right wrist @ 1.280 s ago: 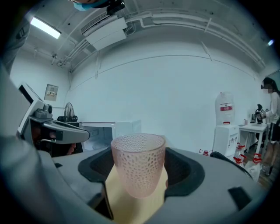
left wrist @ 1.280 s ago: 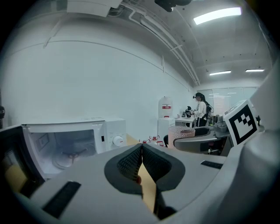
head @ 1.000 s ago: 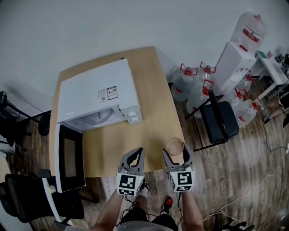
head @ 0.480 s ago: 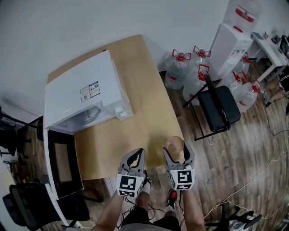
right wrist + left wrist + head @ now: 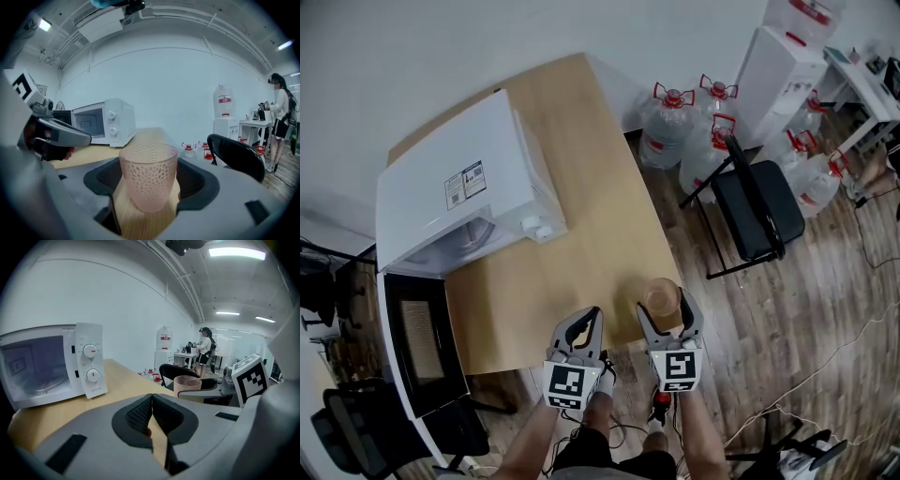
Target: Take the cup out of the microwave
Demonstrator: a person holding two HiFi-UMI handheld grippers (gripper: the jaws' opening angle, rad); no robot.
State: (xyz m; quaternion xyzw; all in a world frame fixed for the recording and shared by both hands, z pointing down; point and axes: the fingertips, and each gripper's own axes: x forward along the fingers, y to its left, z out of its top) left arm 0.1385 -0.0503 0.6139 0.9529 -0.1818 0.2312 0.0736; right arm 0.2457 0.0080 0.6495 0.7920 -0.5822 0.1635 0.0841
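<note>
A pale pink dimpled cup (image 5: 661, 296) (image 5: 149, 180) stands upright between the jaws of my right gripper (image 5: 664, 302) (image 5: 150, 173), which is shut on it over the table's near right corner. I cannot tell whether its base rests on the wood. The white microwave (image 5: 459, 192) (image 5: 104, 123) sits at the table's far left with its dark door (image 5: 417, 347) swung open toward me. My left gripper (image 5: 579, 321) (image 5: 152, 397) hovers just left of the right one, shut and holding nothing. From the left gripper view the cup (image 5: 187, 385) shows to the right.
The wooden table (image 5: 581, 216) ends right below both grippers. Several large water bottles (image 5: 675, 141), a black chair (image 5: 755, 225) and a water dispenser (image 5: 778, 66) stand on the floor to the right. A person (image 5: 205, 350) stands far off in the room.
The head view has swung, so the microwave and table sit further left. Both grippers stay side by side at the table's near edge, the cup still in the right one.
</note>
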